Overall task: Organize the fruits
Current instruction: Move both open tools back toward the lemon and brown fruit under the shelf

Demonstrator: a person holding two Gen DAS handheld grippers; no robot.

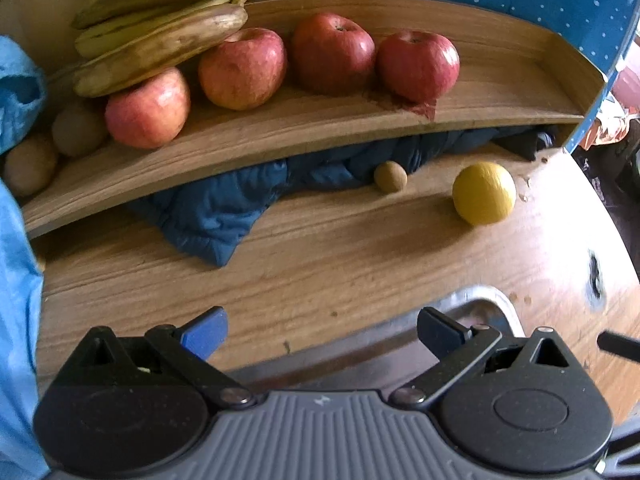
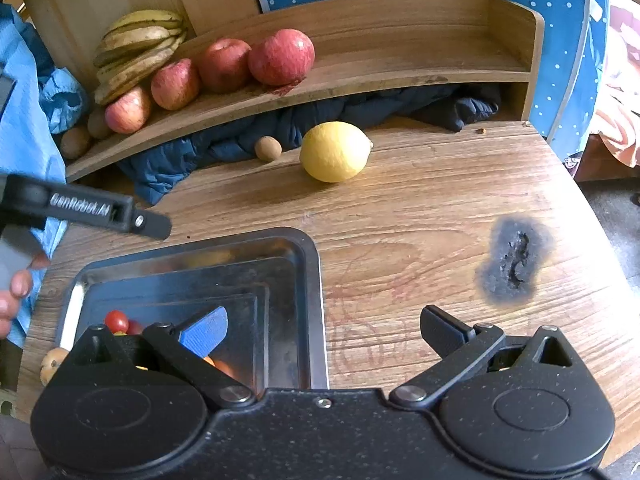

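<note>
On table beyond tray (image 2: 312, 280), at 12 o'clock from right gripper (image 2: 324, 330), lay lemon (image 2: 334, 151), small brown fruit (image 2: 268, 149) just beside at its 9. We held both grippers empty, jaws wide apart; left gripper (image 1: 320, 334) likewise. Risk we judged: round lemon rolling off under off-centre pinch; apples (image 1: 242, 68) on shelf (image 1: 280, 136) could roll if bumped. Legible writing: "GenRobot.AI" on left gripper's side.
</note>
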